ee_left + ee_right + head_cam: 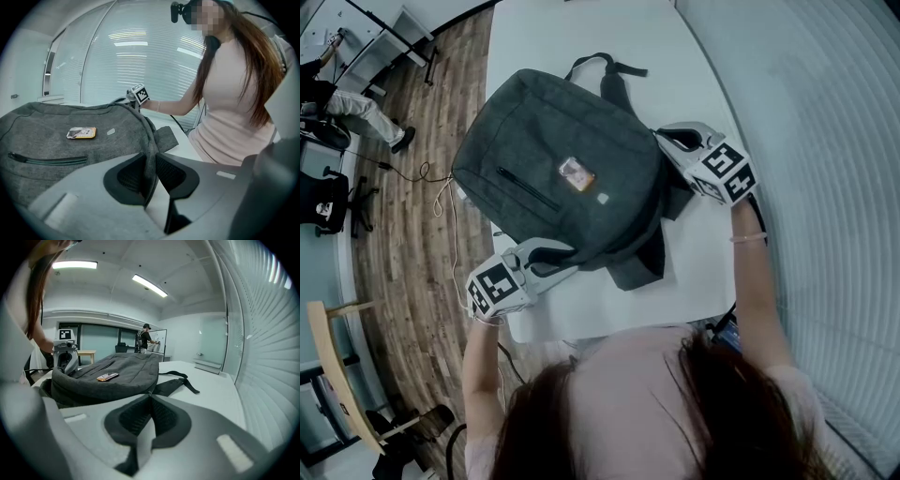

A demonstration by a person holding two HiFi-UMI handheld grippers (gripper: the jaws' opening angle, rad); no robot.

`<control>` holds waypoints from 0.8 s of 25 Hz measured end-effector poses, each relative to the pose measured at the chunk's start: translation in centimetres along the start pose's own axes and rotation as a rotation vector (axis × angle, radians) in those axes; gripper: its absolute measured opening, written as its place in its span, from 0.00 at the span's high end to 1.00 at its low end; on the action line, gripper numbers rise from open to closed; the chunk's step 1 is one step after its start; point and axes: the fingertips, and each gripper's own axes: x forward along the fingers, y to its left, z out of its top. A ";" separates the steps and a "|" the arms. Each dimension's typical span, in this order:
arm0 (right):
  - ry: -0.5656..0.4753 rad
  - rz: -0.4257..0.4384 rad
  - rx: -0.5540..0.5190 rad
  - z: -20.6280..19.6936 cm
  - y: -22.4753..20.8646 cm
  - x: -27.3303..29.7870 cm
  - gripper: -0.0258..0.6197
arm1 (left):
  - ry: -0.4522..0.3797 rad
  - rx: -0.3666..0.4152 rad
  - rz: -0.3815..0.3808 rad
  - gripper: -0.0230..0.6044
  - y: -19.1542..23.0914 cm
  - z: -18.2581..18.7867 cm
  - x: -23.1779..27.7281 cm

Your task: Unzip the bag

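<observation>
A dark grey backpack (562,178) lies flat on the white table (572,37), with an orange tag (577,174) and a closed front pocket zip (525,189) facing up. My left gripper (546,258) is at the bag's near left corner. In the left gripper view a fold of the bag's edge (149,140) is pinched in my left gripper (151,161). My right gripper (675,139) sits against the bag's right side. Its tips (149,397) meet on a small zipper pull (150,392) at the bag's seam.
The carry handle and straps (605,64) trail toward the table's far end. The table's near edge (609,323) is just below the bag. Wooden floor with a cable (441,202) and chairs lies left. A blind-covered wall (825,141) runs along the right. A person (146,341) stands far off.
</observation>
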 end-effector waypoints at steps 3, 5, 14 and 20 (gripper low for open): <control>-0.004 0.055 -0.014 0.3 -0.4 0.6 0.94 | 0.006 -0.003 -0.010 0.83 0.1 0.1 0.0; -0.011 0.083 -0.018 0.3 -0.6 1.0 0.94 | 0.007 -0.002 -0.011 0.83 0.1 0.1 0.0; -0.038 0.123 -0.027 0.7 -1.5 3.1 0.94 | 0.006 0.001 -0.012 0.83 0.1 -0.1 0.1; -0.059 0.131 -0.010 1.2 -2.1 4.4 0.94 | 0.008 0.000 -0.017 0.83 0.1 -0.1 0.1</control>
